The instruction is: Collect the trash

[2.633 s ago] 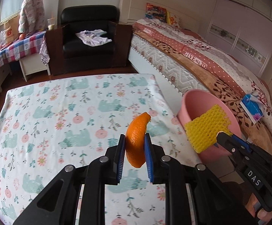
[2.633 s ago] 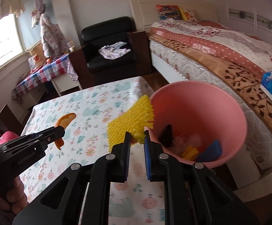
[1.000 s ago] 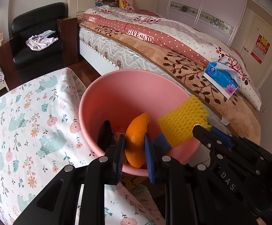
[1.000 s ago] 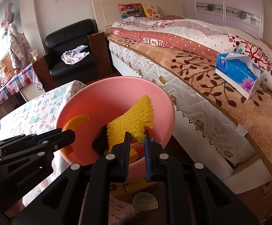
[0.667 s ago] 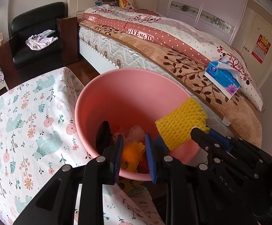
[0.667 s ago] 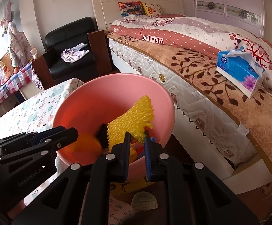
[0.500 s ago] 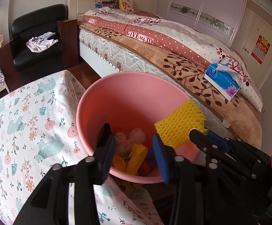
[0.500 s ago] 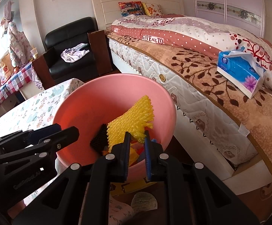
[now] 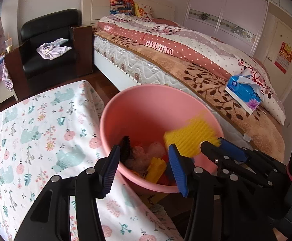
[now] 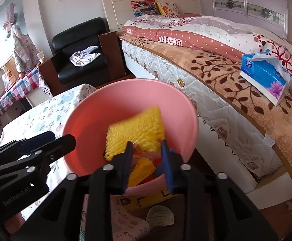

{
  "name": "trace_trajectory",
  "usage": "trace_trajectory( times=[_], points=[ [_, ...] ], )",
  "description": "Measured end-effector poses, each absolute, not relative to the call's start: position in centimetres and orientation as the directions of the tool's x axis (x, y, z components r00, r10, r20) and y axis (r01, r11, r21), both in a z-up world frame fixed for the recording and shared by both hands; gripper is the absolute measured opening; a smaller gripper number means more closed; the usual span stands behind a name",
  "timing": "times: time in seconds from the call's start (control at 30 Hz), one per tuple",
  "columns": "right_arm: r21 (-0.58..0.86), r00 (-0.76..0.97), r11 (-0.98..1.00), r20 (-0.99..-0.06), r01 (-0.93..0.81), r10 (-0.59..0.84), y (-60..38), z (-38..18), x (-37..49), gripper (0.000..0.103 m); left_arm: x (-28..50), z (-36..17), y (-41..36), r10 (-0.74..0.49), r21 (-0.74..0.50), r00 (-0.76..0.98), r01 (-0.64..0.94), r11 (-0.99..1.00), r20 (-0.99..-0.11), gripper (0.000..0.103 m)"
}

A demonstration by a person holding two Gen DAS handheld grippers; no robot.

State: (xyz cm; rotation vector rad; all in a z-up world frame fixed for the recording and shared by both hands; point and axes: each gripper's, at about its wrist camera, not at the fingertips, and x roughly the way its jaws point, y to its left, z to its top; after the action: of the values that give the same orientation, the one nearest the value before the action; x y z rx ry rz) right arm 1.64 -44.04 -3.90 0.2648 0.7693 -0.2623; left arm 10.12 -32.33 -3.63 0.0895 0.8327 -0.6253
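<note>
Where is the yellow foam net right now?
In both wrist views the foam net is blurred over the pink bin, just ahead of the right gripper, whose jaws are opening.

We count one pink bin point(image 9: 138, 108), one yellow foam net point(image 10: 138, 128), one tissue box point(image 9: 243, 96), and perhaps five blurred scraps point(image 9: 156, 166) inside.

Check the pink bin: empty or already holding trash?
Holding trash. The pink bin has a pile at its bottom: yellow scraps, clear crumpled wrap and a dark ridged piece. A blurred yellow foam net is over it.
</note>
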Motion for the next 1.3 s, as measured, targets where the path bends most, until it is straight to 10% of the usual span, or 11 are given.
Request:
trace_trajectory(
  times=[1.3],
  points=[
    [0.191, 0.791, 0.967, -0.611, 0.168, -0.017, -35.7, 0.3, -2.5, 0.049, 5.3, 0.8, -21.9, -0.33, -0.074, 0.706, 0.368, 0.927, -0.627, 0.041]
  ],
)
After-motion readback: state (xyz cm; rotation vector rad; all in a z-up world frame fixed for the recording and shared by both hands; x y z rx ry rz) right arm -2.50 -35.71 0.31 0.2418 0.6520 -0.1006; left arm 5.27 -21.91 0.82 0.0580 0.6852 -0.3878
